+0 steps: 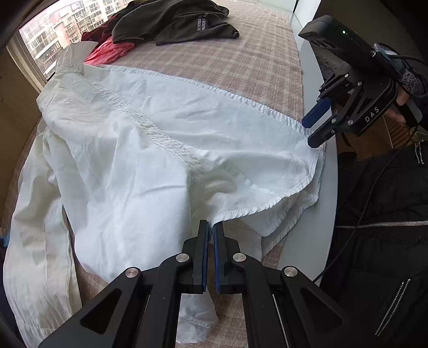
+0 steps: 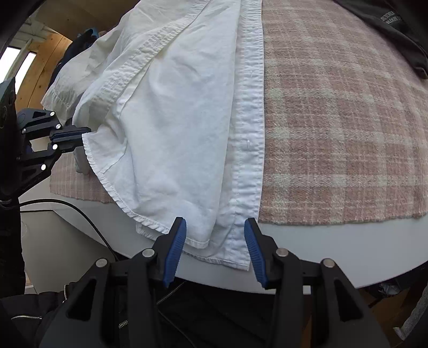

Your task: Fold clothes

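To my right, the pink plaid woven cloth lies bare and passable. A dark grey heaped garment blocks the far end, perhaps with more clothes behind.

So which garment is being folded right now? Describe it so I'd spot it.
On the pink plaid cloth covering the table, it's the white button-up shirt nearest the person. Unlike the dark and pink clothes piled behind, it lies spread out, hem pinched by the left gripper.
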`<state>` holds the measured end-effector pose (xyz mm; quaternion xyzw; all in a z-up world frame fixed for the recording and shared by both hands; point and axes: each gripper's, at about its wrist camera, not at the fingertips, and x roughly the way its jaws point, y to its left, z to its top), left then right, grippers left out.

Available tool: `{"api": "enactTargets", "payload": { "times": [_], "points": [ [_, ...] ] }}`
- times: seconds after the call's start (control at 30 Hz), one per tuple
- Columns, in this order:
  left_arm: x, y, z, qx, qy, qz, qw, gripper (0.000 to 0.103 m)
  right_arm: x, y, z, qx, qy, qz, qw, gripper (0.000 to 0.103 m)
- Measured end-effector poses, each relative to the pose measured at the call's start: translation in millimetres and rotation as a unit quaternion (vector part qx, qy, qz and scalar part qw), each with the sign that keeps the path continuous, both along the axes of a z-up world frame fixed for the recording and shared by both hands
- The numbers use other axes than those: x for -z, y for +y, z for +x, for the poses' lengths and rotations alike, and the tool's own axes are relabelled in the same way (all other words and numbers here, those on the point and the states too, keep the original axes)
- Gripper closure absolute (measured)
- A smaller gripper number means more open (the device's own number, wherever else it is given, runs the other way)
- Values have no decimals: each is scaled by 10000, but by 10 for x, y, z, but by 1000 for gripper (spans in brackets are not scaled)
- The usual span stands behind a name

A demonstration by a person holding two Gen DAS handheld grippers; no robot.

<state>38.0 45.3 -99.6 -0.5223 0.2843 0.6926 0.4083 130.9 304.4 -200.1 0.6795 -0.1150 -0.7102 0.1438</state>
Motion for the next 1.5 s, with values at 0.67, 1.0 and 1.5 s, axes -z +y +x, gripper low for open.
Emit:
{"api": "enactTargets", "payload": {
  "times": [0.67, 1.0, 1.5],
  "points": [
    [-168, 173, 116, 401, 140, -160, 9990, 100, -141, 69, 156, -340, 264, 325, 9985, 93],
    [-212, 271, 172, 562, 145, -154, 9982, 100, -154, 50, 129, -44, 204, 418, 9989, 57],
    [-86, 216, 213, 527, 139, -206, 9983, 100, -495, -217, 106, -324, 651, -272, 9970, 102]
  ]
}}
